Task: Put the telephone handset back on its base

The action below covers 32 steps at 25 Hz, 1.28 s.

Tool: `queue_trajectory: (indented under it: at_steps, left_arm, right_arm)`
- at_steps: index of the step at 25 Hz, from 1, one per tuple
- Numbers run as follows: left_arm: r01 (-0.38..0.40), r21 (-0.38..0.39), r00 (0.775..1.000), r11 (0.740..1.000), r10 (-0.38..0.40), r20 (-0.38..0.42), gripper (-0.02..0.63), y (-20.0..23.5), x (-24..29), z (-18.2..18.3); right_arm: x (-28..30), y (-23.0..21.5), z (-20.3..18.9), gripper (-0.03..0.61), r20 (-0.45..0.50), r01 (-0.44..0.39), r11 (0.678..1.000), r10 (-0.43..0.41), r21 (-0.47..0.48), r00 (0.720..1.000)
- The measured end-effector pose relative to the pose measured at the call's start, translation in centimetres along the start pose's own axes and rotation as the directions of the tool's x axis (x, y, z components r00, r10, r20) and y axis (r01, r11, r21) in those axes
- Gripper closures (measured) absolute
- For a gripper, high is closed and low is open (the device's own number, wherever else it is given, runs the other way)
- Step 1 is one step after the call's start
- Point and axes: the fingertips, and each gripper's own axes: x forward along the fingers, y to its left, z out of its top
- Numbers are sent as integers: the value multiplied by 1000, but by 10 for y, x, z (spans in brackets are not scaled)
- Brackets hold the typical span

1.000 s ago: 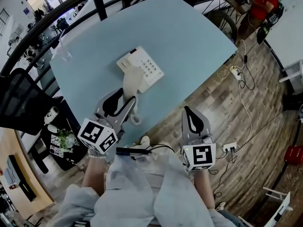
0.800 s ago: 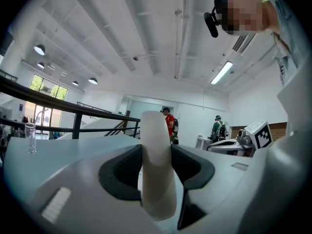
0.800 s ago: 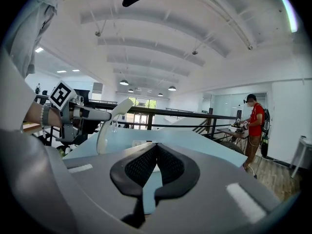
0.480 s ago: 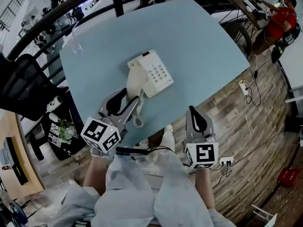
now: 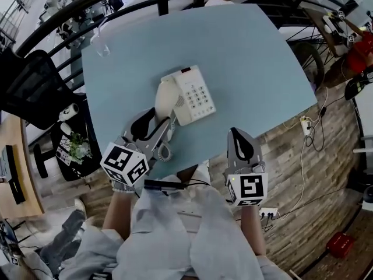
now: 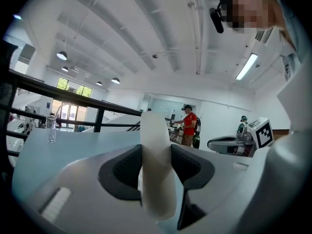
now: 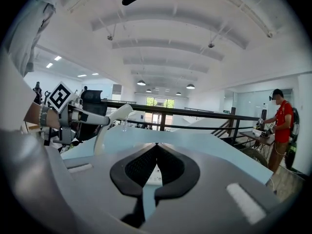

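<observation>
A cream telephone base (image 5: 195,94) with a keypad sits on the pale blue table (image 5: 250,45). The cream handset (image 5: 165,97) is above the base's left side, and whether it touches the base I cannot tell. My left gripper (image 5: 159,120) is shut on the handset's near end. In the left gripper view the handset (image 6: 156,169) stands pinched between the jaws. Its coiled cord (image 5: 165,151) hangs by the table's near edge. My right gripper (image 5: 235,134) is shut and empty, near the table's front edge, right of the phone. Through its jaws the base (image 7: 156,175) shows faintly.
A clear glass (image 5: 103,50) stands at the table's far left. A black railing (image 5: 70,10) curves behind the table and a black chair (image 5: 26,89) stands to the left. A person in red (image 7: 282,126) stands far off. Cables and a power strip (image 5: 306,123) lie on the wooden floor.
The head view has swung, so the table and phone sit more upright in frame. The handset in my left gripper now lies more along the base's left side. The right gripper has barely moved.
</observation>
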Motion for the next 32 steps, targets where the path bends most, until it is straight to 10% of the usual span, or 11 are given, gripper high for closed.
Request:
queue_trajectory:
  at_steps: [19,32]
  left_arm:
    - [-261,-99,965,960,257,-45,425,15,46,-24]
    - [-426,-195,905,884,413,-104,425,35,73,-58]
  right_arm:
    - [59,-39,-1,572,-15,-239,970,238,-36,971]
    - [84,-51,-22,572,-55,-348,937,346,-37,937]
